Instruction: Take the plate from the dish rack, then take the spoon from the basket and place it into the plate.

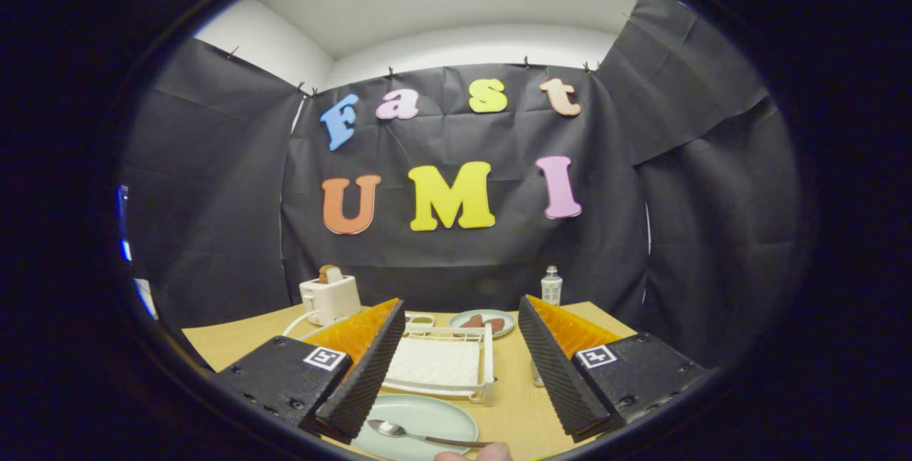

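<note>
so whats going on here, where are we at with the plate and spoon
A person is working a handheld gripper over a wooden table. Its fingers are spread open and hold nothing. Between them, close in, a pale green plate lies flat on the table with the spoon resting on it. Just beyond sits the white dish rack. A fingertip shows beside the spoon's handle. Farther back stand a toaster, a second plate with food and a small bottle.

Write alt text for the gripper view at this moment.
The tool is open over a wooden table, its fingers apart and holding nothing. Between and below them a spoon lies on a pale green plate, just before a white dish rack. Beyond stand a toaster, a bottle and a second plate of food.
</note>
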`<state>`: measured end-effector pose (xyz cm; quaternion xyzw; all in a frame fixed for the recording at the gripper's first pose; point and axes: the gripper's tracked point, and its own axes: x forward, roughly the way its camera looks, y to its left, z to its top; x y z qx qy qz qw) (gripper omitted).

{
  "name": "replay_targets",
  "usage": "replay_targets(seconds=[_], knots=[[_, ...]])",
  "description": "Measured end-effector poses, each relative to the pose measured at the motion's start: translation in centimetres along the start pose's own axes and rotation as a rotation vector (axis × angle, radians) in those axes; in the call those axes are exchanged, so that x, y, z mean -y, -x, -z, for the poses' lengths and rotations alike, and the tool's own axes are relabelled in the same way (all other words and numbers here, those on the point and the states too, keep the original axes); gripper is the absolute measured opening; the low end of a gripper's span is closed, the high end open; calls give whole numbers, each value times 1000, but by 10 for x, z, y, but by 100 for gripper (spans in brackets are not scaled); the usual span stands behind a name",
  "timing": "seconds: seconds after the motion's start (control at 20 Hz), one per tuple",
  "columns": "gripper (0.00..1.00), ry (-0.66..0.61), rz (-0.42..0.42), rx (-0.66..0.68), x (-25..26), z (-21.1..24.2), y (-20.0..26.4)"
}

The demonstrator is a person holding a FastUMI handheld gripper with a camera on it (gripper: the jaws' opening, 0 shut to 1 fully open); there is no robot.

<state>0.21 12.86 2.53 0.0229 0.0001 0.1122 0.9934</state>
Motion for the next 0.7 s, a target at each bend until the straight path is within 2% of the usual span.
replay_targets(seconds=[0.7], knots=[[100, 21, 72, 47, -26, 9, -2]])
